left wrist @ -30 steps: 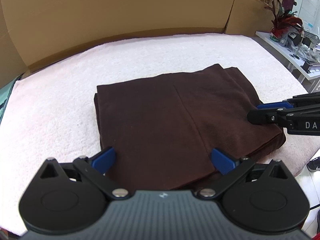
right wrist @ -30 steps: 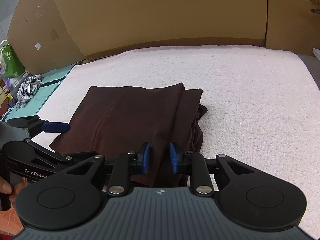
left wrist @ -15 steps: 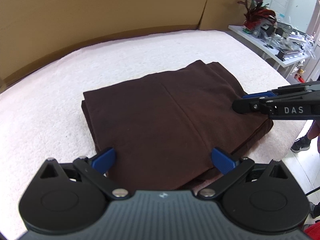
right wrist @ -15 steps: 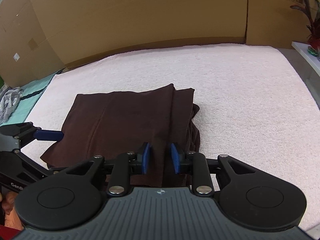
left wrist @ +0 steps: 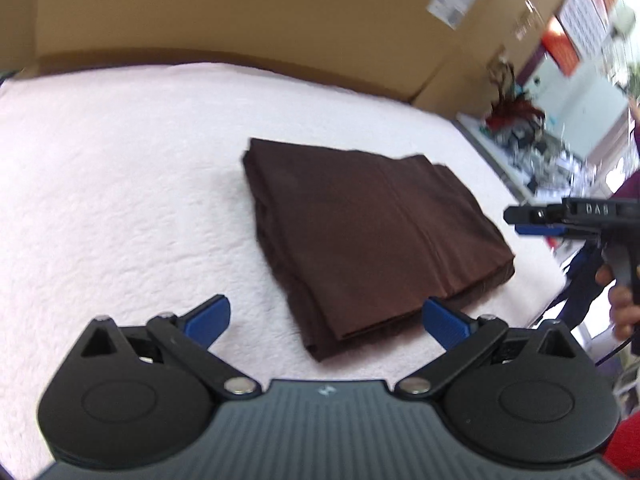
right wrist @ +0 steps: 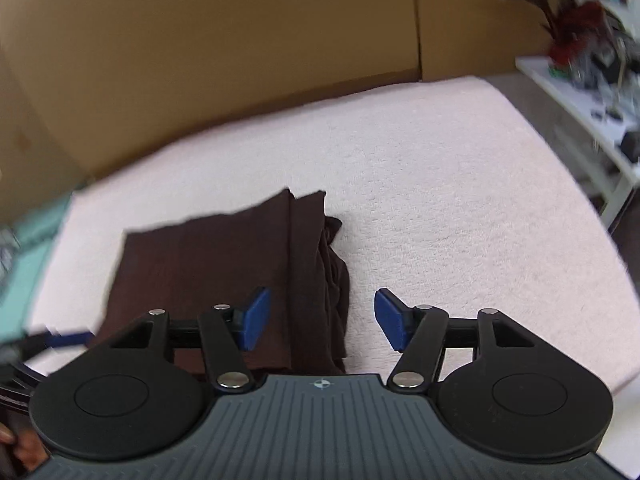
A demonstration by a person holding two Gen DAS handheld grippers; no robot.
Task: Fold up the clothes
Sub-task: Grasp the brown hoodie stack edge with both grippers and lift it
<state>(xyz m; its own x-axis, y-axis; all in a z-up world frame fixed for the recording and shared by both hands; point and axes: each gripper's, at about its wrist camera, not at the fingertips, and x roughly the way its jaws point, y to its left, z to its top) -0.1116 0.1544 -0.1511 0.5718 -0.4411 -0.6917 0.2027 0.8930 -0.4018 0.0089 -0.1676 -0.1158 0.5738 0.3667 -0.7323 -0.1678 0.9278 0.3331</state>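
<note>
A dark brown garment [left wrist: 360, 232] lies folded into a flat rectangle on the pale pink towelling surface [left wrist: 120, 180]. My left gripper [left wrist: 326, 318] is open, its blue pads wide apart just short of the garment's near corner, with nothing held. In the left wrist view my right gripper [left wrist: 532, 220] hovers off the garment's right edge, with a hand [left wrist: 620, 304] on its handle. Seen from the right wrist, my right gripper [right wrist: 322, 320] is open above the near edge of the garment [right wrist: 208, 264], where the stacked layers show. It holds nothing.
Cardboard walls [left wrist: 240, 12] stand along the back of the surface. A white shelf [right wrist: 580, 92] with clutter and a red plant is off to the right. A teal cloth [right wrist: 24, 260] lies beyond the left edge. Bare towelling [right wrist: 440, 200] spreads right of the garment.
The right gripper has gone from nearly shut to open. Both grippers have drawn back from the garment, and the left view has swung so the garment lies further right.
</note>
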